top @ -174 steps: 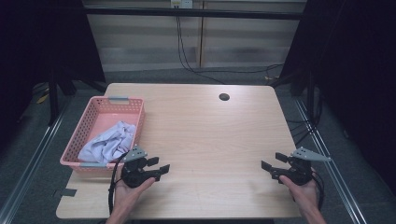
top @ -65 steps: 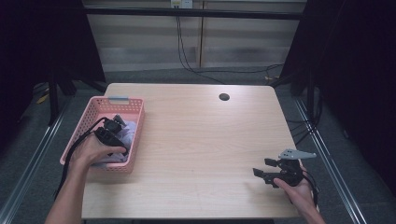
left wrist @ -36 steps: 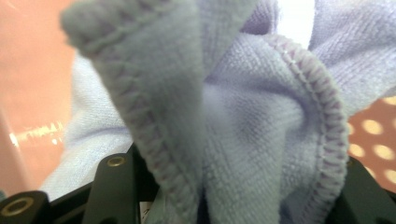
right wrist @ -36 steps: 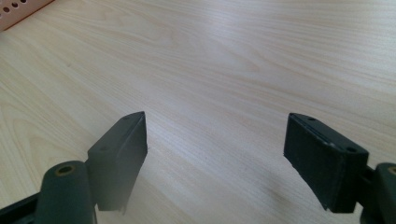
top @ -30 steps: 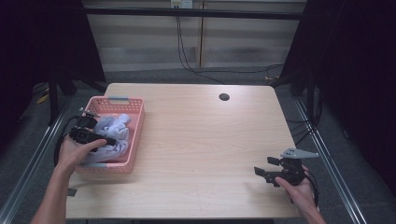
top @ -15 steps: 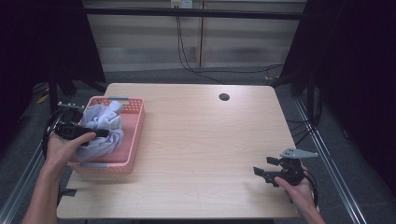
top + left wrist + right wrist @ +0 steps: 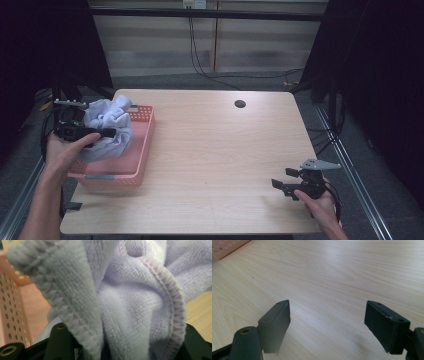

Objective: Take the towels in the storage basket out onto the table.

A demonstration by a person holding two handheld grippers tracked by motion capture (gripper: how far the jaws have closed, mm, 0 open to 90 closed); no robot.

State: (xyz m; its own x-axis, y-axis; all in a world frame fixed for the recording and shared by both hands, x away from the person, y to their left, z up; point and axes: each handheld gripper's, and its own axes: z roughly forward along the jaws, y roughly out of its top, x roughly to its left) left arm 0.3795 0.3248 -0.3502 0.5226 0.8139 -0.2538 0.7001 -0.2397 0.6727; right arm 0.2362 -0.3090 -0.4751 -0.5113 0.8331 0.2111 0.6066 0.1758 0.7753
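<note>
- My left gripper (image 7: 107, 134) is clamped on the towel (image 7: 107, 127), a lilac bunch gathered between its jaws.
- The towel hangs lifted above the left side of the pink basket (image 7: 142, 150), its lower folds over the basket's inside.
- In the left gripper view the cloth (image 7: 130, 305) sits close up between both jaws.
- My right gripper (image 7: 281, 184) rests low at the tabletop's (image 7: 215, 150) near right corner, jaws apart, with bare wood between them.
- The basket stands at the tabletop's left edge.

Bunched lavender towel (image 7: 107, 127) above pink basket (image 7: 142, 150)
</note>
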